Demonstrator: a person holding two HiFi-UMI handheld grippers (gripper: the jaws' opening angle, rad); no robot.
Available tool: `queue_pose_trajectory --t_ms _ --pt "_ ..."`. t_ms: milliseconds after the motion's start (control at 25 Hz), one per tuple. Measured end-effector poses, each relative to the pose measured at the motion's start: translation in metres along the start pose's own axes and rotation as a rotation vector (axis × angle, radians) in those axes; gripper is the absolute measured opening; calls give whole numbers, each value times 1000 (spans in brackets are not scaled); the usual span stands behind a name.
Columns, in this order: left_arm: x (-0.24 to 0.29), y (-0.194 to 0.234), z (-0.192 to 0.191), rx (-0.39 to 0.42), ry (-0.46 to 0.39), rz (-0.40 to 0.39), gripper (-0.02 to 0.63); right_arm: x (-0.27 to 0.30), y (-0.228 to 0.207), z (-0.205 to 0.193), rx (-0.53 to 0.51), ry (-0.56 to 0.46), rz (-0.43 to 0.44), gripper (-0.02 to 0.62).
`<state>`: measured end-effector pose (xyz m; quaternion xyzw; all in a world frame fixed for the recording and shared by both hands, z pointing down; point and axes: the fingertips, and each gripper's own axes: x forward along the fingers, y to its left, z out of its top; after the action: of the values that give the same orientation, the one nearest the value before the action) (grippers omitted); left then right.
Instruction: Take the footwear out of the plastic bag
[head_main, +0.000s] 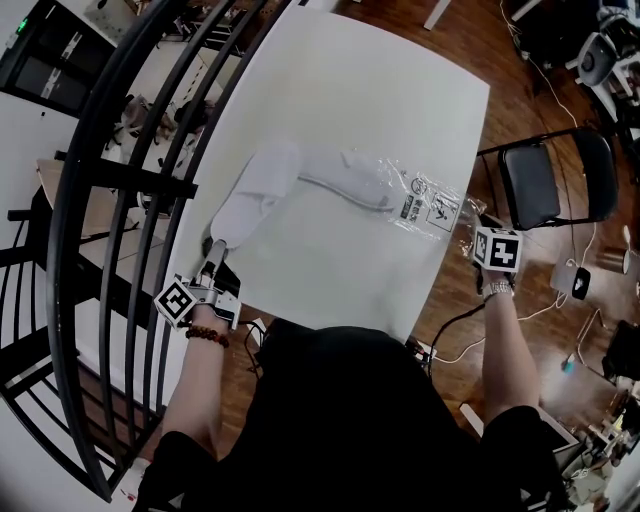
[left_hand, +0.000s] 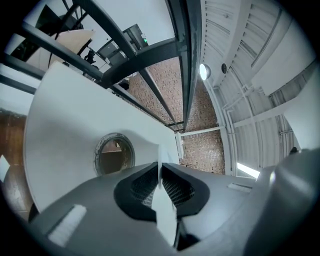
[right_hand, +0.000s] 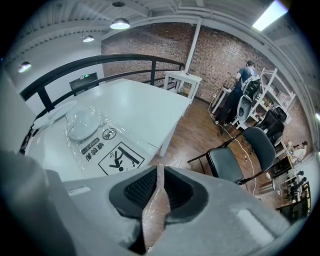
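A white slipper (head_main: 262, 190) lies on the white table (head_main: 350, 80), its near part out of the bag and its far end still inside a clear plastic bag (head_main: 420, 200) printed with a warning sign. My left gripper (head_main: 212, 252) sits at the table's front left edge, shut on the slipper's thin white edge (left_hand: 165, 210). My right gripper (head_main: 470, 232) is at the table's right edge, and its pads pinch the bag's crumpled end (right_hand: 152, 215). From the right gripper view the bag (right_hand: 100, 145) stretches away over the table with the slipper end (right_hand: 82, 125) inside it.
A black metal railing (head_main: 110, 200) runs close along the table's left side. A black folding chair (head_main: 545, 180) stands to the right on the wooden floor, with cables near it. The tabletop has a round cable hole (left_hand: 115, 152).
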<state>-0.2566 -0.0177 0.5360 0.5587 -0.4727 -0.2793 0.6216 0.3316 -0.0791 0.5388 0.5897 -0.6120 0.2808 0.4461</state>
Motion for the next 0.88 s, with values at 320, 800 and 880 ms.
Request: queue_pose_trajectory --t_ms 320,800,880 --pt "2 6 -10 42 62 51 44 -12 11 25 -81 -57 17 86" --pt "-16 11 -32 393 262 298 219 -29 142 85 -356 -213 247 139" --pt "-15 5 -34 432 271 293 215 -28 169 92 -408 -215 310 167"
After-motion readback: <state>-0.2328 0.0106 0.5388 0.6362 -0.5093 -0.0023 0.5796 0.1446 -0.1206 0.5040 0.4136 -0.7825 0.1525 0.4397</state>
